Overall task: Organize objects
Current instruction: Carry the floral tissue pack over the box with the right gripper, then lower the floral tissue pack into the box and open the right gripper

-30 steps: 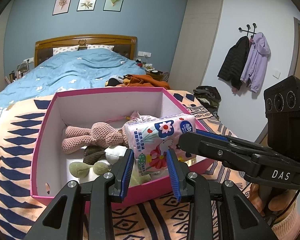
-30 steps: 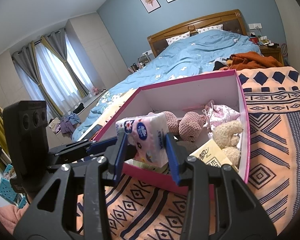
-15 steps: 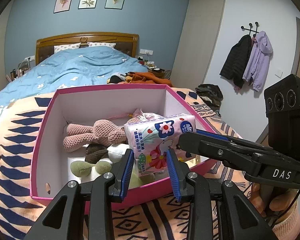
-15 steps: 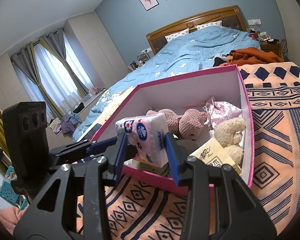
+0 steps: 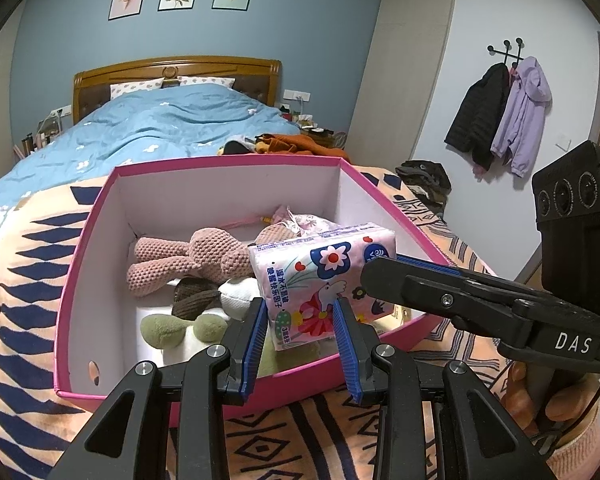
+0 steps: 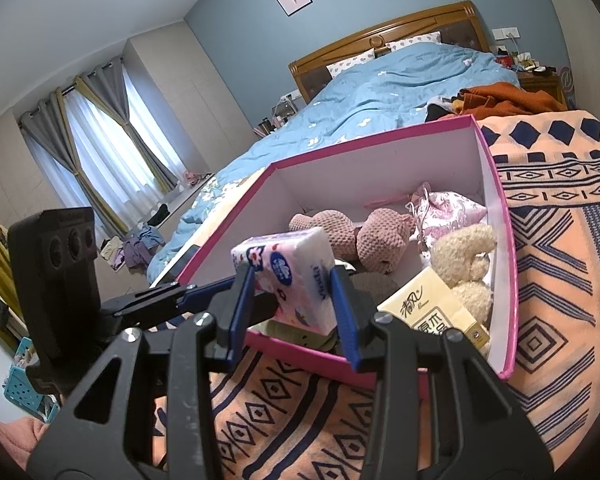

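Note:
A pink floral tissue pack hangs over the near rim of a pink box. My left gripper is shut on its lower end. My right gripper is shut on its other end, and its fingers reach in from the right in the left wrist view. Inside the box lie a pink knitted bunny, a green plush, a cream plush, a floral pouch and a yellow tissue pack.
The box rests on an orange patterned blanket at the foot of a bed with a blue duvet. Orange clothes lie behind the box. Coats hang on the right wall. A person's hand holds the right gripper.

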Motion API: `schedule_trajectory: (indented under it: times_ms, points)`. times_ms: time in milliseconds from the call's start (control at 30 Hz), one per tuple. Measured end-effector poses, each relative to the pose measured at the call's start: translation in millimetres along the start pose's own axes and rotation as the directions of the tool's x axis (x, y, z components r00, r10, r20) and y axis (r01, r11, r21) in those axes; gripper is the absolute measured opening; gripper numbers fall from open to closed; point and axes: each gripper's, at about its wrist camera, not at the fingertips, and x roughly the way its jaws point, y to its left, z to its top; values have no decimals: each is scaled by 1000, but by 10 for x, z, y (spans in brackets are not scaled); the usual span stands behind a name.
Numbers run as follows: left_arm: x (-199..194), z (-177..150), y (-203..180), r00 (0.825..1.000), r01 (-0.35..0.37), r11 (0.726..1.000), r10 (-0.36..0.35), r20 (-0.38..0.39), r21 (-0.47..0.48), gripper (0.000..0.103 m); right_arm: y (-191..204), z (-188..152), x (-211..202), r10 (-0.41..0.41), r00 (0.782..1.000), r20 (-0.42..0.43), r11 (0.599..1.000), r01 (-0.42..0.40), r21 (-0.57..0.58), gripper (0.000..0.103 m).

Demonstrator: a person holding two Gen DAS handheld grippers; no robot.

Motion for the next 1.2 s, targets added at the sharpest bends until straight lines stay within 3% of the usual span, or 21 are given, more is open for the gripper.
schedule_trajectory:
  times_ms: [833,1200]
  points:
    - [132,12,5,999,-18,1000,18,-40,5,34,-79,12,127,-27,1000,-16,999,27,20,42]
    - [192,-13,81,998,-41,999,40,-55,-6,36,-83,42,222,-102,994,-36,995,102,5,42]
